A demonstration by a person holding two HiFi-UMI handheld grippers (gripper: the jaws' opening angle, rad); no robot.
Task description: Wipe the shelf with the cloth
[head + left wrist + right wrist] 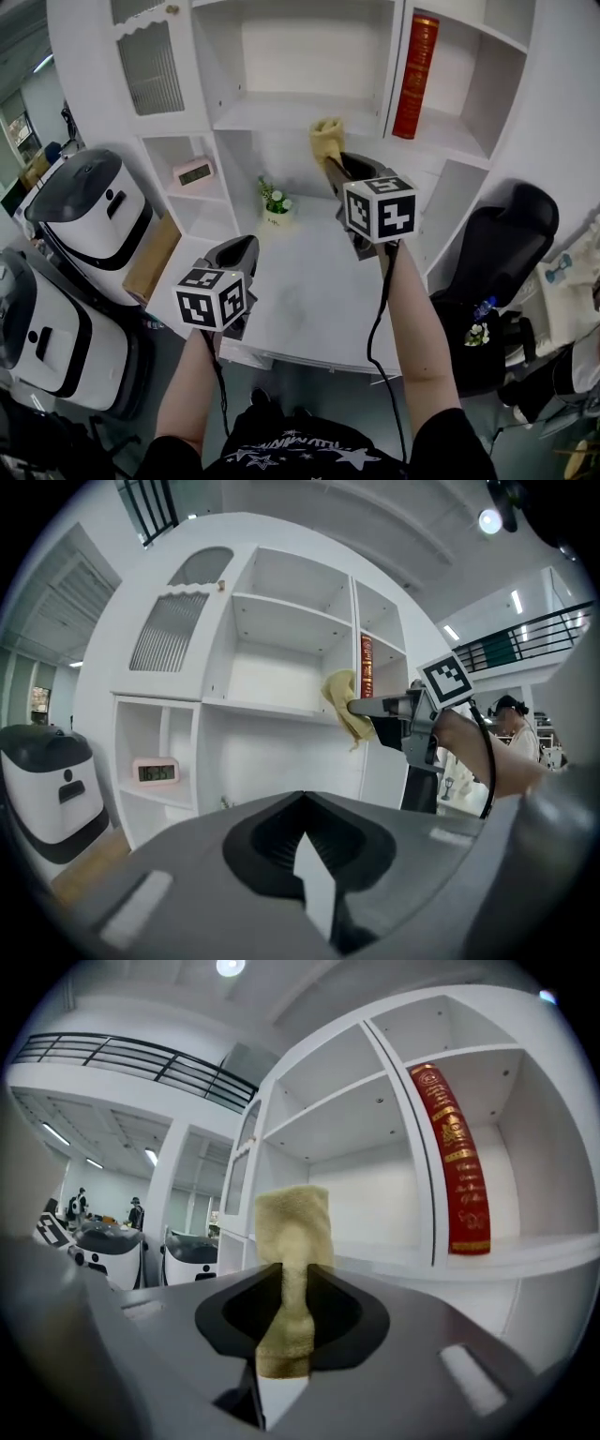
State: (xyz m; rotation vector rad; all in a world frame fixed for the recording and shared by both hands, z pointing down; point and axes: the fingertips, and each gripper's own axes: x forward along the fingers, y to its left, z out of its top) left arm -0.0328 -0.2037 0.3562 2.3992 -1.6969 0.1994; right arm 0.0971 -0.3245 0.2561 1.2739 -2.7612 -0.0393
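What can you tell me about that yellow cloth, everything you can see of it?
The cloth is pale yellow and looks like soft, nubby terry. It is bunched into a narrow strip and pinched between the jaws of the right gripper, which are shut on it. Its wider end sticks out past the jaw tips. It is held in the air by the front edge of the white shelf, left of the red book. Whether it touches the shelf, I cannot tell.

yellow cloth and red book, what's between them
A white upright shelf divider separates the yellow towelling cloth from the tall red book; the right gripper view shows it.
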